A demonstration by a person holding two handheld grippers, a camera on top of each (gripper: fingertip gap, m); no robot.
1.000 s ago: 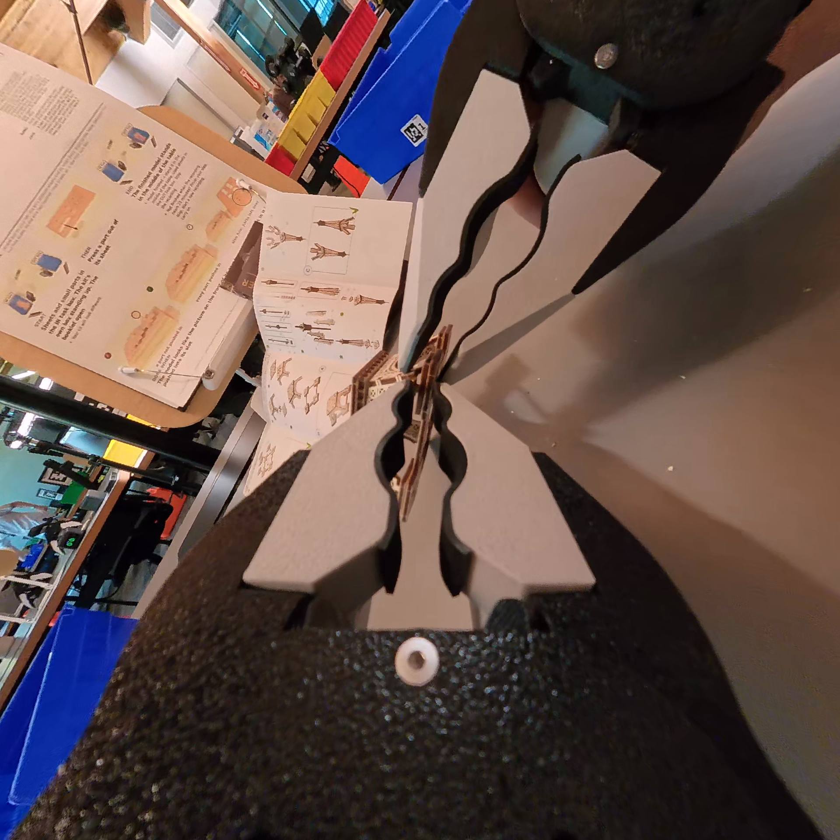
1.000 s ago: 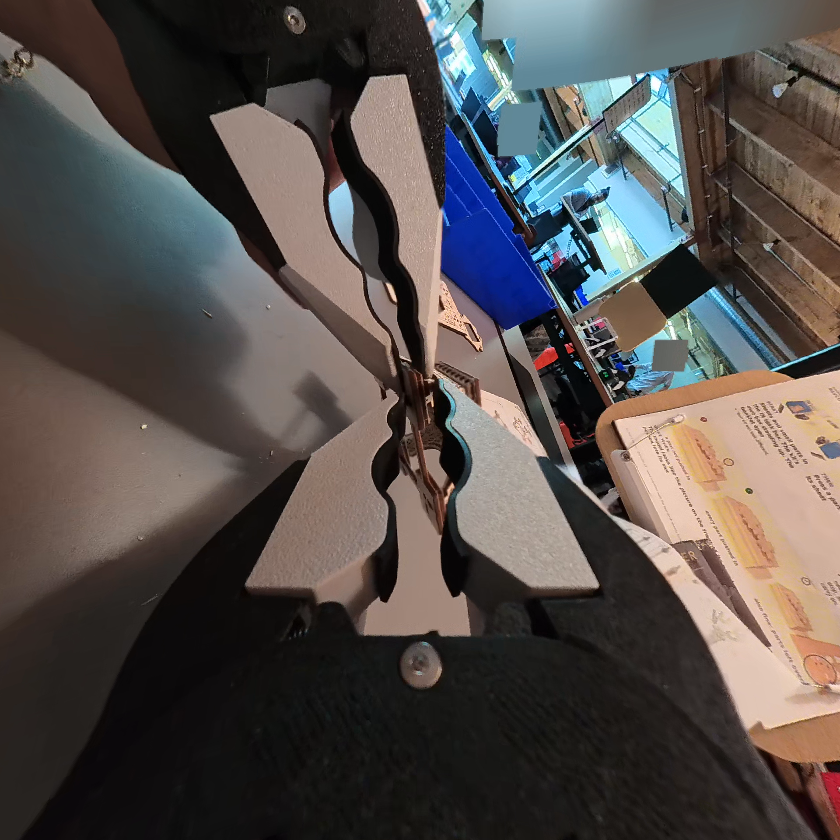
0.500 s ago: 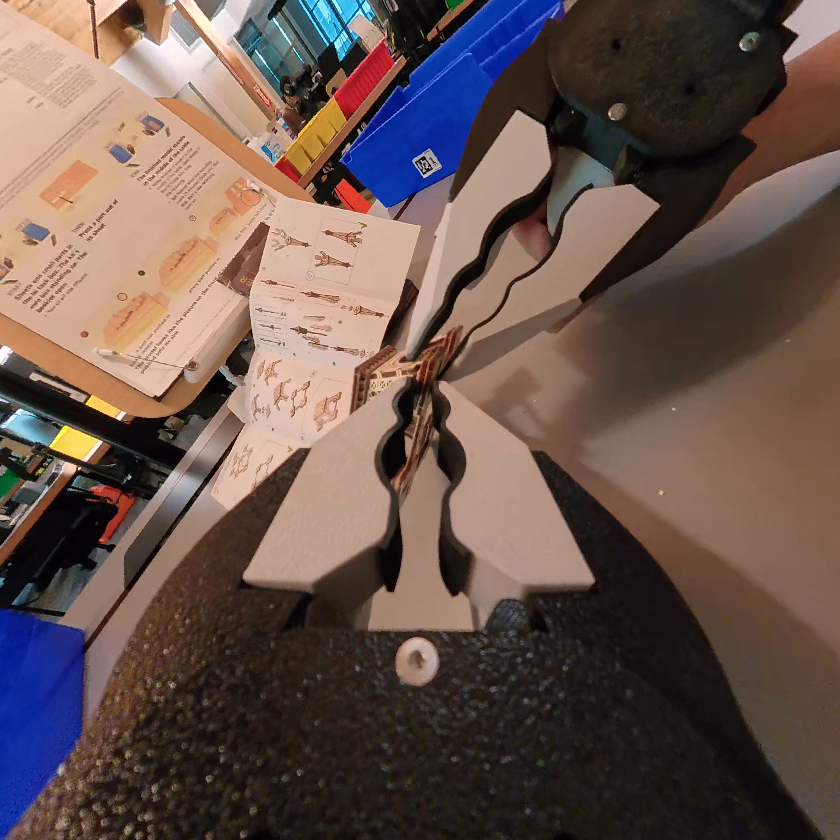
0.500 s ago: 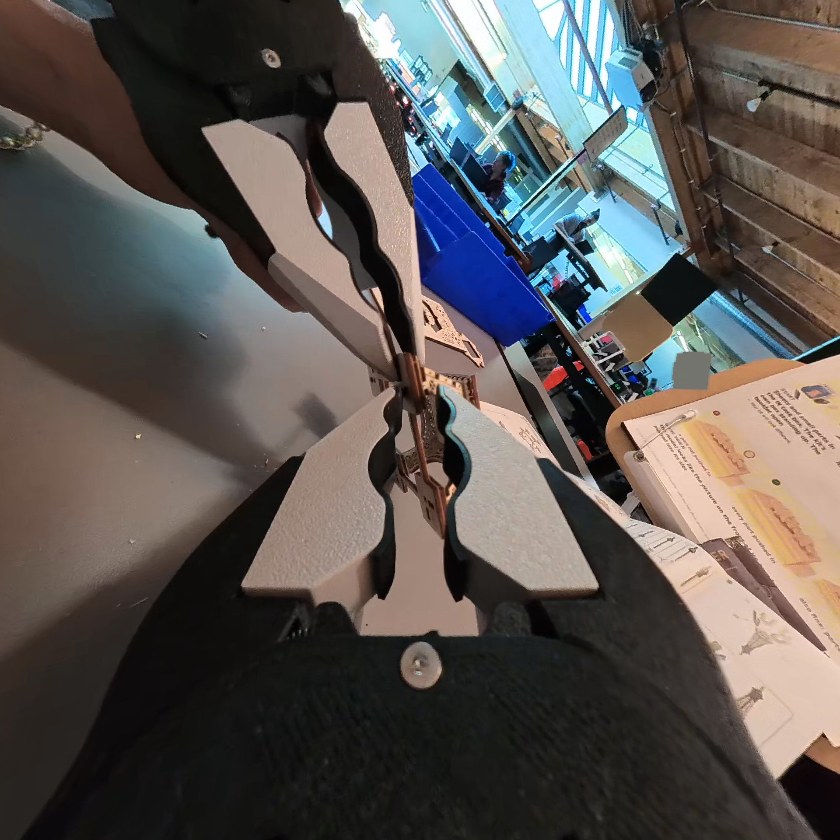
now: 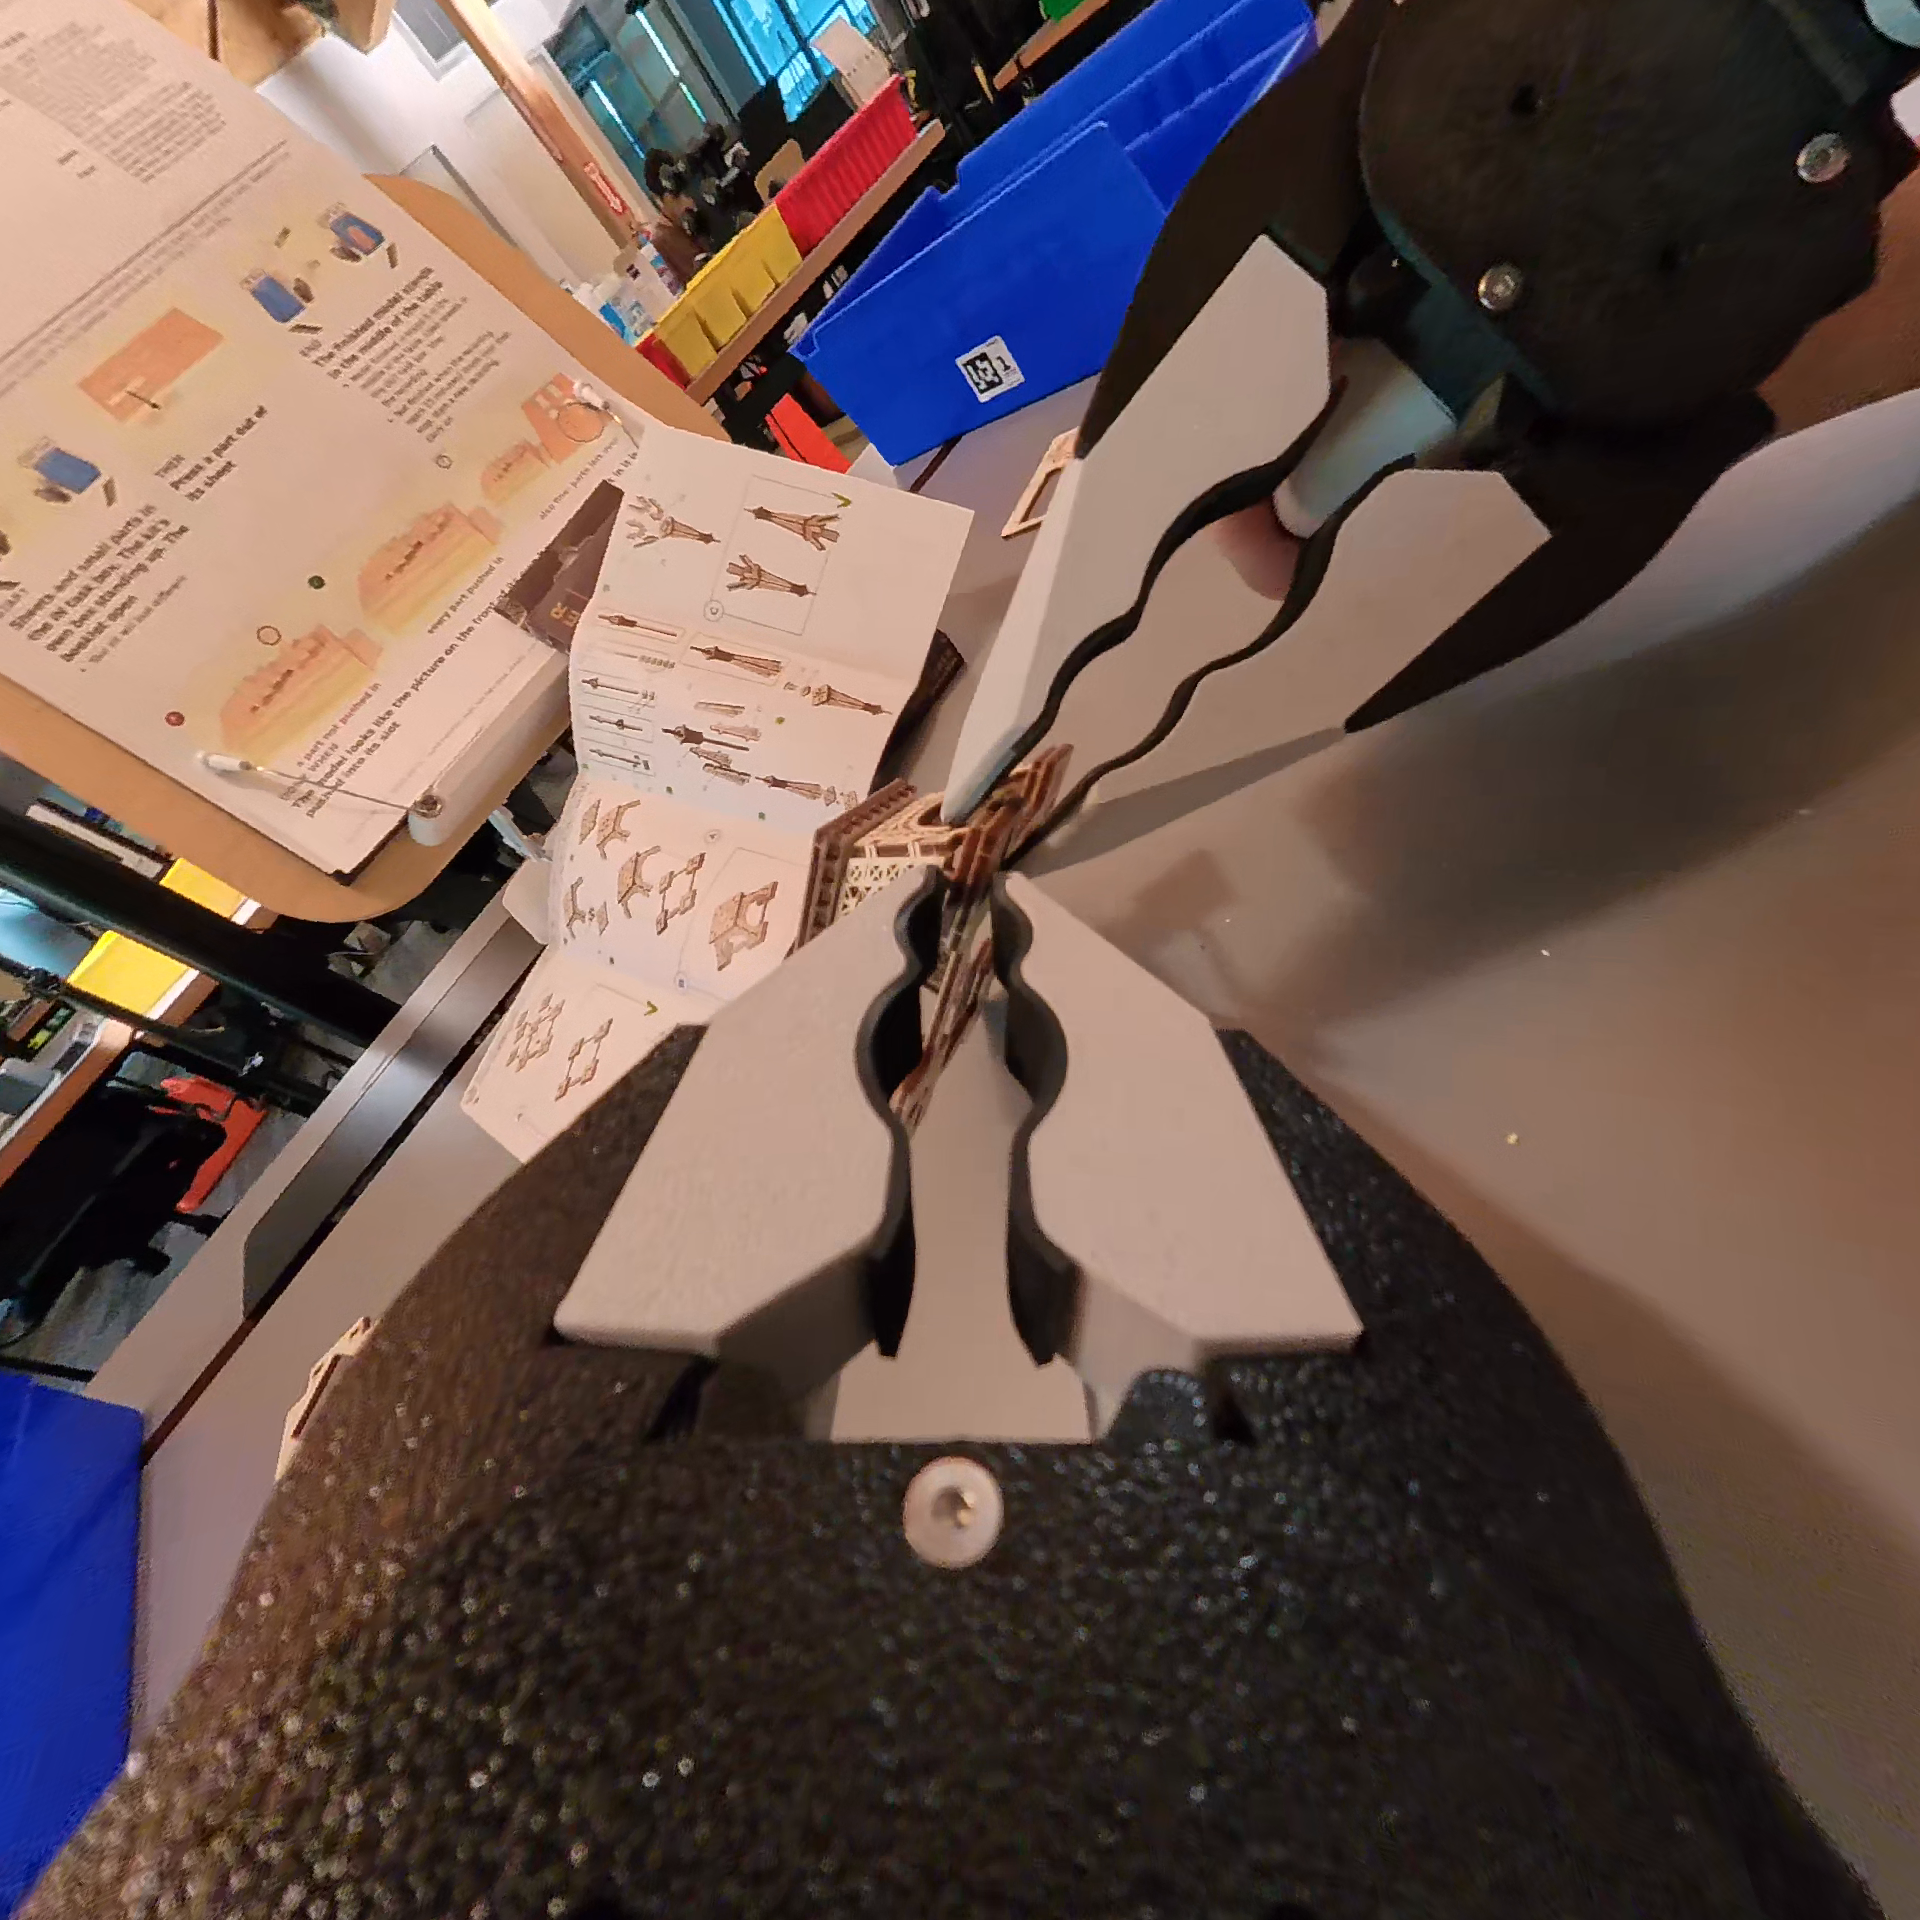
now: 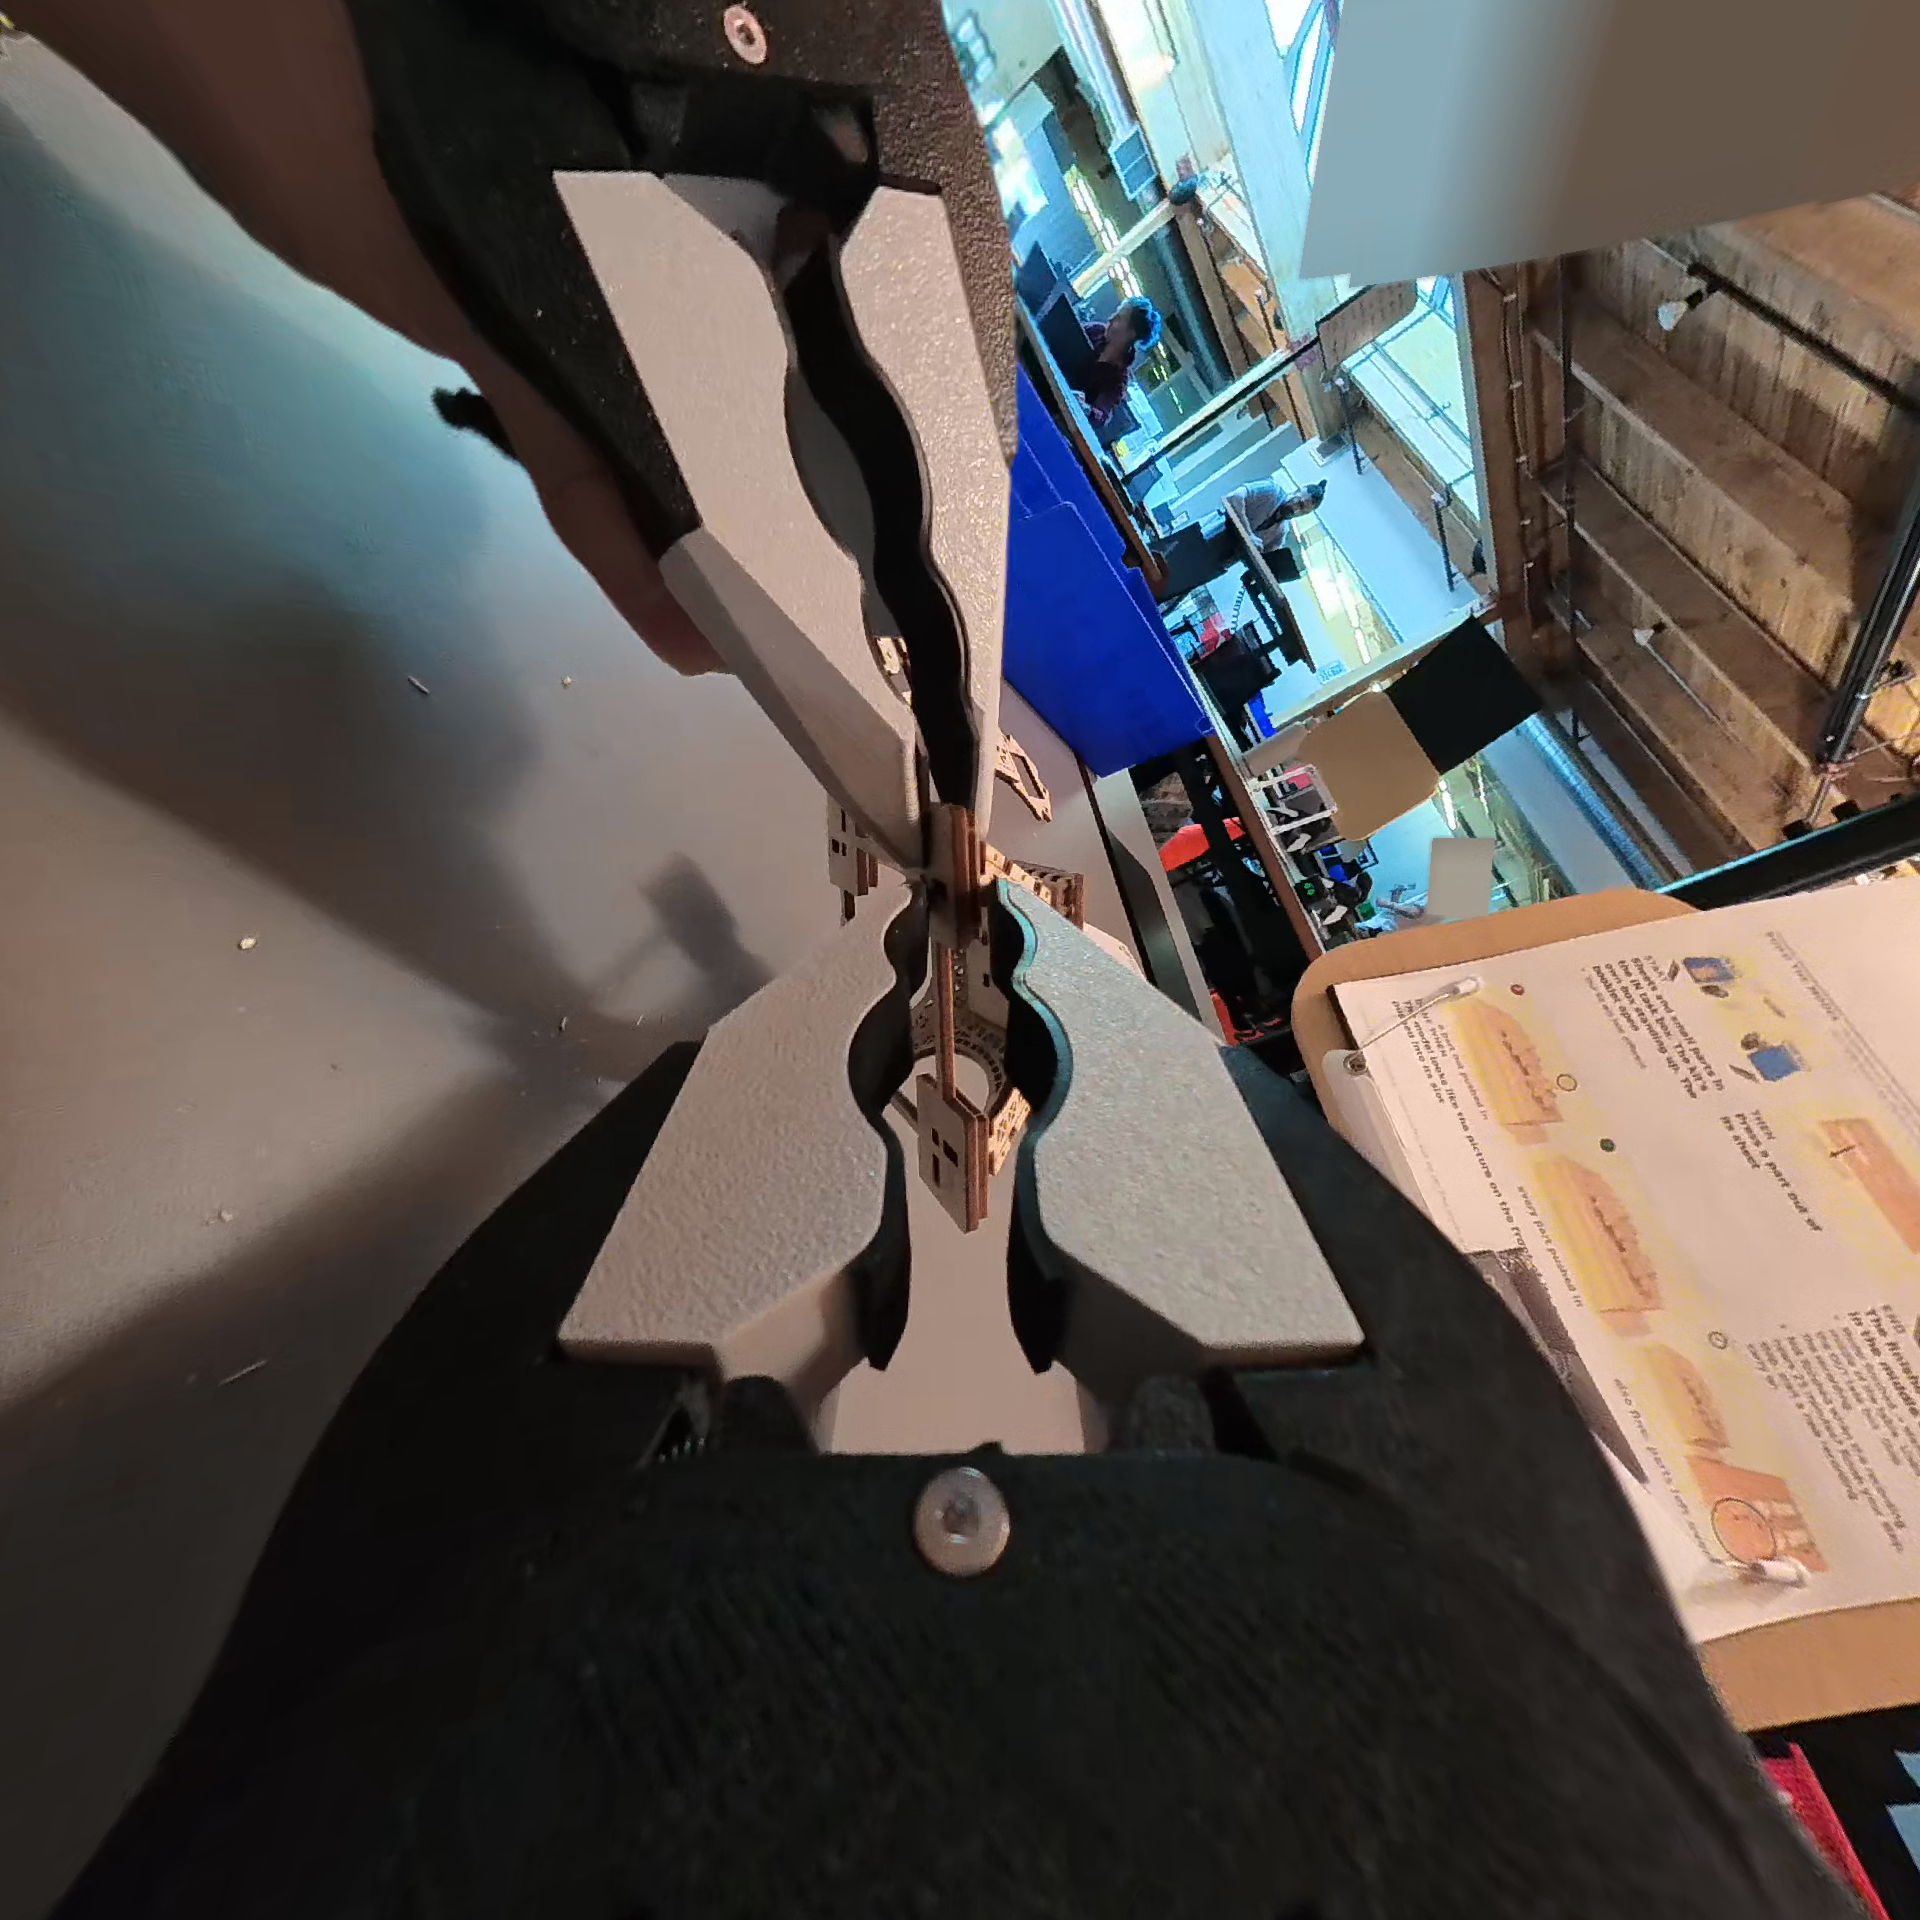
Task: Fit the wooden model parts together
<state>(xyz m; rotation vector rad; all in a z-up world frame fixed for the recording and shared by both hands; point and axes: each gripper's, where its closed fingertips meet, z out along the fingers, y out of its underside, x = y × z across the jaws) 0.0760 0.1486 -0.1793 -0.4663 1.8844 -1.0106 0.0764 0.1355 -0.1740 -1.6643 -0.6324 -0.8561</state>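
gripping one thin laser-cut wooden model part [image 6: 954, 1091] (brown burnt edges, lattice cutouts), left tongs [image 5: 961, 894] and right tongs [image 6: 951, 904] both clamped

1. A grey table [image 5: 1558, 1039] spreads beneath both sets of jaws.
2. A folded instruction leaflet [image 5: 727, 665] lies left of the left jaws.
3. Small crumbs [image 6: 249, 943] dot it, left of the right jaws.

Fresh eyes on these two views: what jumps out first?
Two grey tongs meet tip to tip mid-frame, the left tongs and right tongs each pinching a thin wooden part above the grey table. Behind them, an unfolded instruction sheet lies on the table, with a clipboard of pictured steps and blue bins beyond.
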